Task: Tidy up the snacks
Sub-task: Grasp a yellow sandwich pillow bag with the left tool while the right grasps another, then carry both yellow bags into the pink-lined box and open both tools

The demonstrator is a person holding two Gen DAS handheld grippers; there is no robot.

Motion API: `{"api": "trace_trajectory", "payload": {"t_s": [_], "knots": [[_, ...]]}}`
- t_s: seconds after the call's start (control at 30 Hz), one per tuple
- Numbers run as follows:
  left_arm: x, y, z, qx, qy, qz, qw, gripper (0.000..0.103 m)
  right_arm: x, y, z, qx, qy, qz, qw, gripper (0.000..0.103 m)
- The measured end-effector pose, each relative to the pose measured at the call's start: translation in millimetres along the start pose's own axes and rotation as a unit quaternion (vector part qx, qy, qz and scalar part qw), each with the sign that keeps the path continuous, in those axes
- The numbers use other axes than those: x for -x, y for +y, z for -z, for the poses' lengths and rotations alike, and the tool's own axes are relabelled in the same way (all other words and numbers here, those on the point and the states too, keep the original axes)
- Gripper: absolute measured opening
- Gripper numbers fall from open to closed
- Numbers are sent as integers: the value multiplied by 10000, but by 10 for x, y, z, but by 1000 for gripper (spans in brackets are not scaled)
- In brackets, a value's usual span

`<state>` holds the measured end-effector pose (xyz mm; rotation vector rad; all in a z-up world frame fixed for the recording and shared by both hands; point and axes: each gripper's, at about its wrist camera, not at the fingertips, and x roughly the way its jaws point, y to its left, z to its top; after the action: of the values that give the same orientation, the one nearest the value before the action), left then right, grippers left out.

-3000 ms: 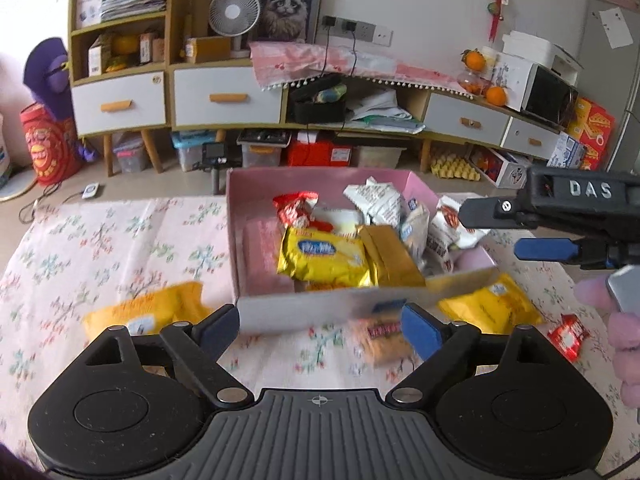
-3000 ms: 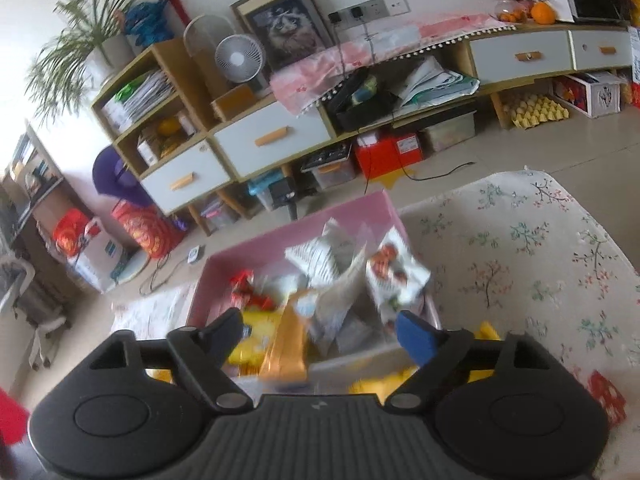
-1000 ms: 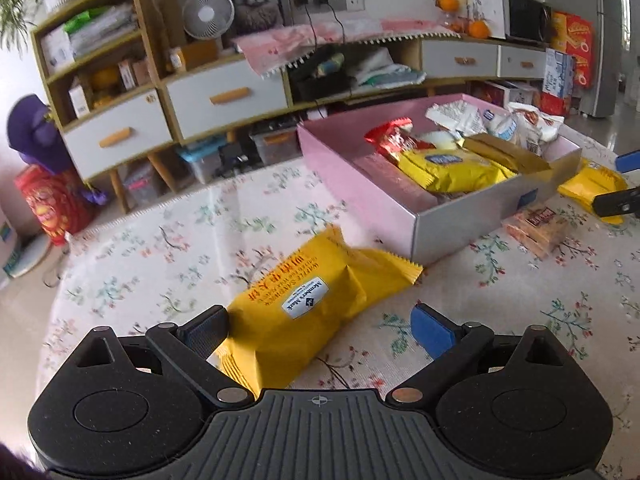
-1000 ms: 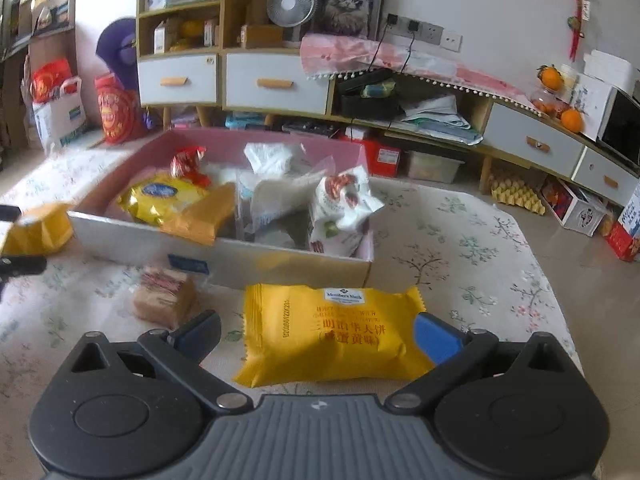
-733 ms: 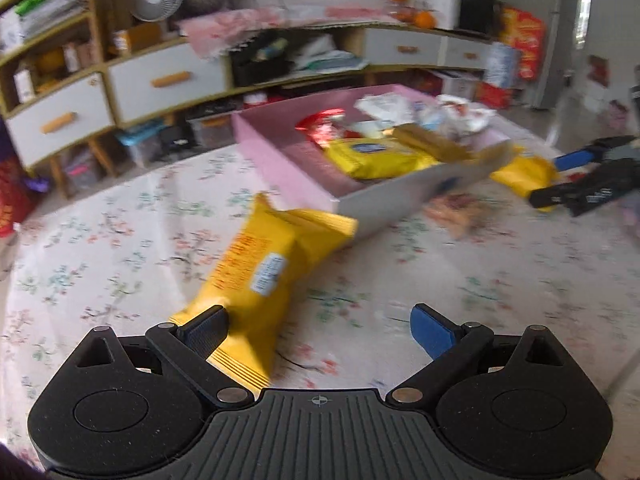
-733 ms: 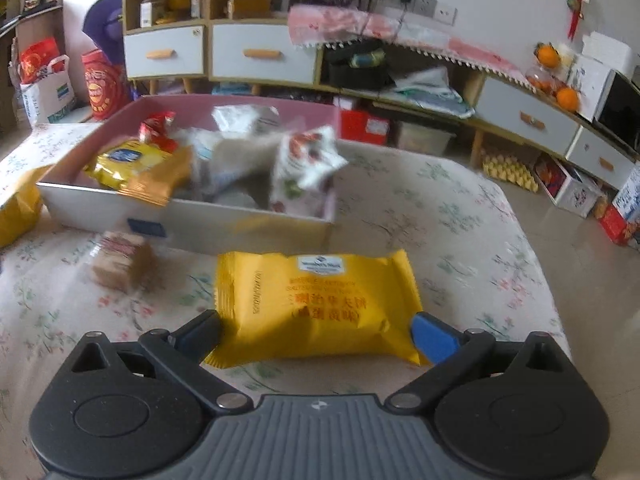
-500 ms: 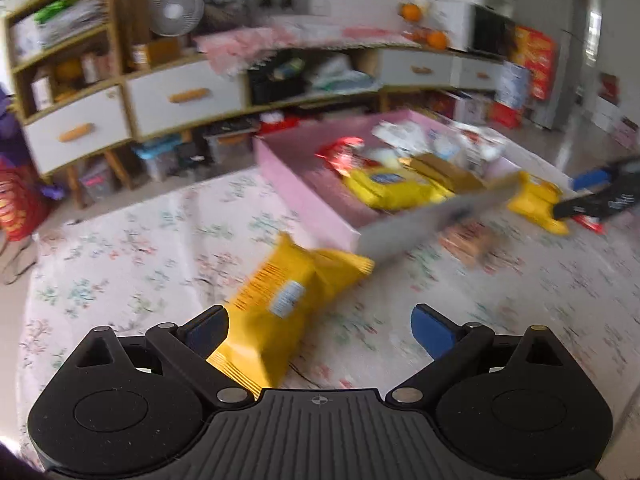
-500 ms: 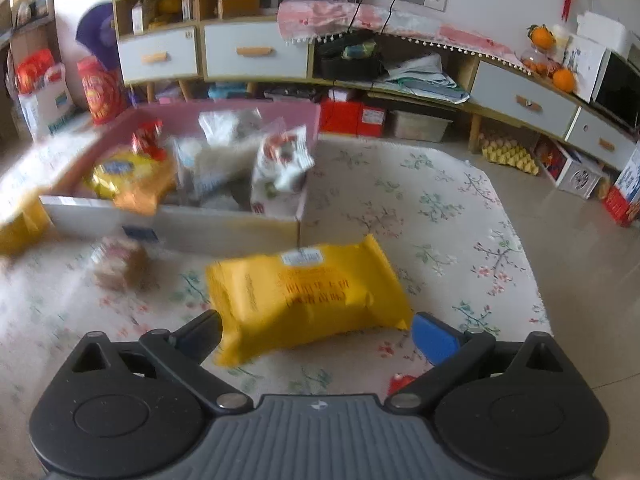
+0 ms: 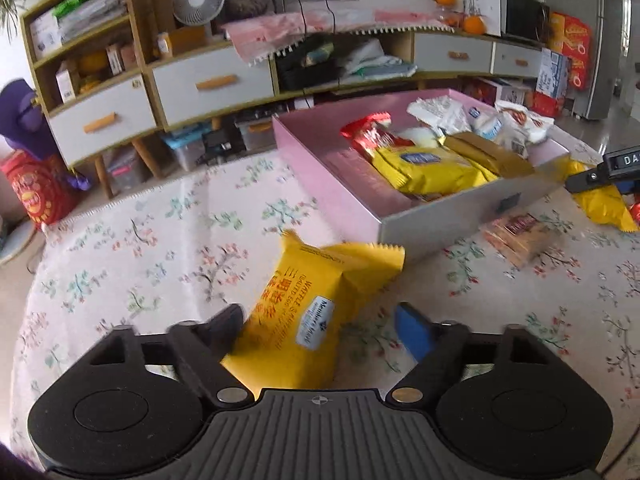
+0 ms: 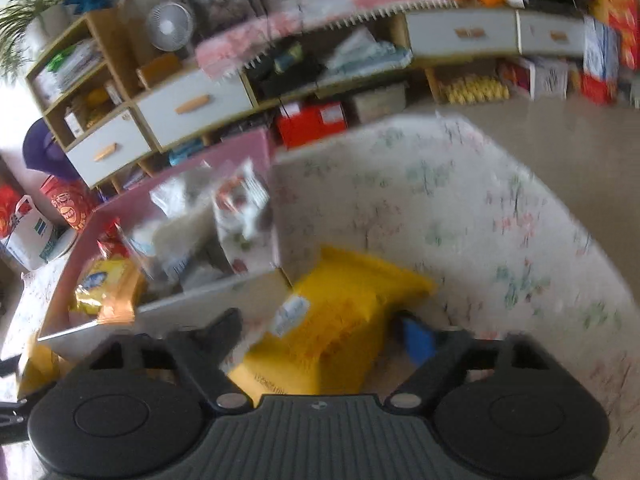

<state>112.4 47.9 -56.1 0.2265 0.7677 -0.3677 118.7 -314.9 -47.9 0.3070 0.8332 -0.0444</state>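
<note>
Two yellow waffle-sandwich packs, crimped ends, white label with dark print and red characters on the face. The first yellow pack (image 9: 304, 308) lies on the floral tablecloth (image 9: 160, 248) just short of the near left corner of the pink box (image 9: 320, 168), tilted with its far end toward the box. It sits between the fingers of the left gripper (image 9: 320, 324); the jaws have just been closing, the black pad touches the pack's left edge, while the blue pad (image 9: 412, 332) stands clear of it, so not yet clamped. The second yellow pack (image 10: 332, 324) lies at the box's near right corner, between the fingers of the right gripper (image 10: 320, 332); those jaws have also just been closing, the blue pad is against the pack's right side, but motion blur leaves it unclear whether both pads press. Box contents: a yellow bag, a gold pack, red wrappers, white bags, piled loosely. A brown biscuit pack (image 9: 516, 232) rests on the cloth in front of the box wall. Beyond: a cabinet (image 9: 180, 80).
</note>
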Motion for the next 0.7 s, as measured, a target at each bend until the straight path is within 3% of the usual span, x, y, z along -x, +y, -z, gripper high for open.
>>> {"api": "trace_trajectory", "payload": {"t_s": [0.07, 0.1, 0.33, 0.5, 0.7], "knots": [[-25, -5, 7, 168, 193, 124, 9996, 49, 17, 38, 10, 190, 65, 57, 9998, 44], [-17, -5, 9, 296, 195, 168, 9992, 47, 33, 42, 14, 195, 103, 35, 9998, 41], [73, -127, 32, 803, 413, 221, 9957, 43, 159, 65, 98, 203, 316, -69, 9993, 35], [180, -356, 104, 836, 512, 91, 9951, 43, 242, 94, 162, 191, 556, -339, 9977, 33], [262, -509, 141, 1127, 587, 72, 9919, 44, 361, 299, 324, 625, 794, -618, 9930, 30]]}}
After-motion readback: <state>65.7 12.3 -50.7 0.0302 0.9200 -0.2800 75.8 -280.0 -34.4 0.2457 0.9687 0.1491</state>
